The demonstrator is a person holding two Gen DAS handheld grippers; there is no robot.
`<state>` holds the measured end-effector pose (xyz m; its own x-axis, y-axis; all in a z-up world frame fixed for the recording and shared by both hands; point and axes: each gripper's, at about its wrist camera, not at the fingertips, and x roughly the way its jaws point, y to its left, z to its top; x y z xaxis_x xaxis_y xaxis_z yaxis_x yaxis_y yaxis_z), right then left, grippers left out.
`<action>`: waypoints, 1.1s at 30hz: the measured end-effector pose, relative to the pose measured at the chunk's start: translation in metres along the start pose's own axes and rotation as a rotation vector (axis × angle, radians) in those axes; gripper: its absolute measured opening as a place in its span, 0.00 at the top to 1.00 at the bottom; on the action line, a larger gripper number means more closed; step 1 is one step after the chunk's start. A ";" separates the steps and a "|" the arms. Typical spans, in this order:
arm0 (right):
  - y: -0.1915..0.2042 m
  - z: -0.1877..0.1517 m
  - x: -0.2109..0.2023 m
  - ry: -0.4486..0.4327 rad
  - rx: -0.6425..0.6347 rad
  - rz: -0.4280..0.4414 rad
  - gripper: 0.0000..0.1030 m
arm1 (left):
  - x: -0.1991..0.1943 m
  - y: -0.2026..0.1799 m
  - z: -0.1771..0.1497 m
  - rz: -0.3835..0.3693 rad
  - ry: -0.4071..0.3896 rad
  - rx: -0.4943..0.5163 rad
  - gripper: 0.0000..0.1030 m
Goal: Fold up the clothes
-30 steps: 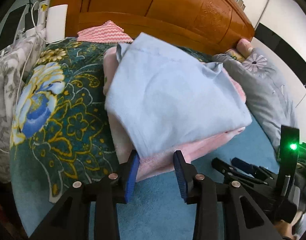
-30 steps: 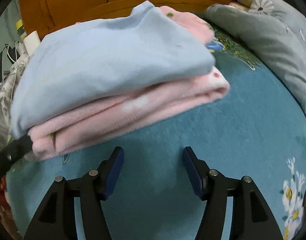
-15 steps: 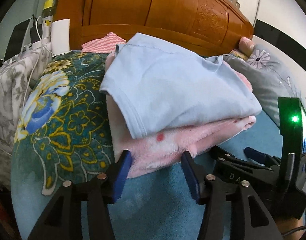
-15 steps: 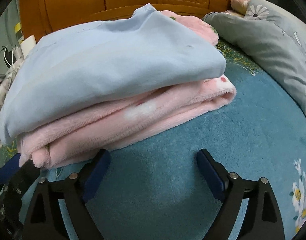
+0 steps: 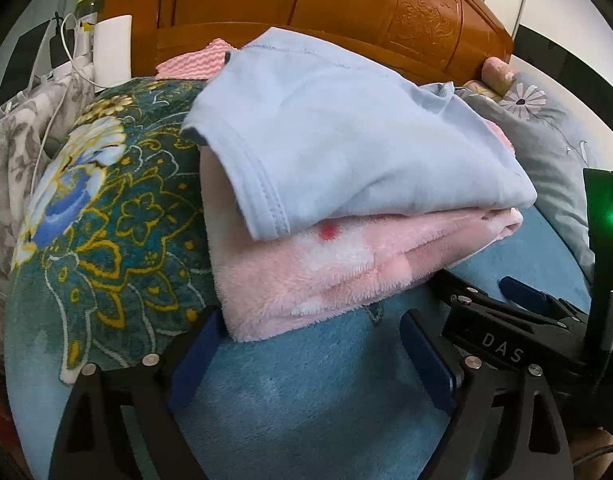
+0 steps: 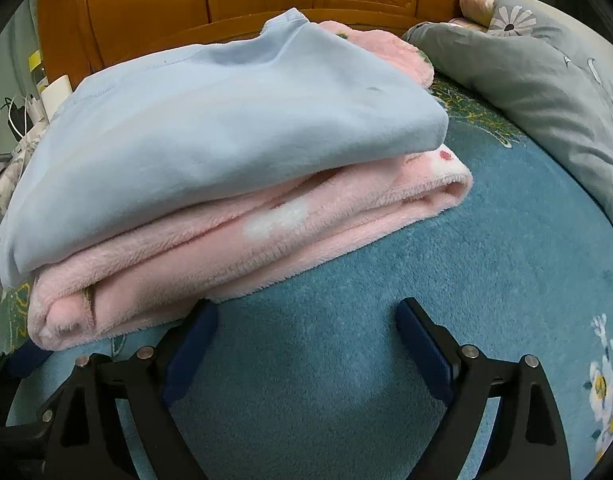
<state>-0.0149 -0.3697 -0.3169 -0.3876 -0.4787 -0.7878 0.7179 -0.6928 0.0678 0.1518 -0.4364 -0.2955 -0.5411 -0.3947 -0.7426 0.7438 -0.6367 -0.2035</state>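
Note:
A folded light blue garment lies on top of a folded pink fleece garment on the teal floral blanket. My left gripper stands open just in front of the stack's near left corner, nothing between its fingers. My right gripper is open too, low over the blanket at the stack's front edge, its left fingertip close under the pink fleece. The right gripper's body shows at the right of the left wrist view.
A carved wooden headboard runs behind the stack. A grey daisy-print pillow lies to the right. A white bottle, cables and grey floral fabric sit at the left. A pink zigzag cloth lies behind.
Both grippers have opened wider and dropped lower, closer to the front of the stack. The clothes lie as they did.

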 end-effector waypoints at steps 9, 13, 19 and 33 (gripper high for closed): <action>0.003 0.013 -0.001 -0.003 0.003 0.004 0.11 | 0.000 0.003 -0.001 -0.016 -0.001 -0.007 0.08; 0.004 0.020 -0.001 -0.003 0.002 0.002 0.11 | -0.001 0.002 -0.001 -0.020 -0.001 -0.009 0.08; 0.007 0.030 -0.002 -0.002 0.001 0.001 0.11 | -0.001 0.002 -0.001 -0.028 -0.002 -0.010 0.07; 0.011 0.040 -0.007 -0.003 0.003 0.000 0.11 | 0.000 0.003 -0.001 -0.041 -0.002 -0.013 0.05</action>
<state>-0.0277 -0.3959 -0.2864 -0.3895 -0.4806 -0.7857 0.7164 -0.6942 0.0696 0.1540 -0.4380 -0.2967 -0.5716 -0.3697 -0.7325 0.7261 -0.6436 -0.2418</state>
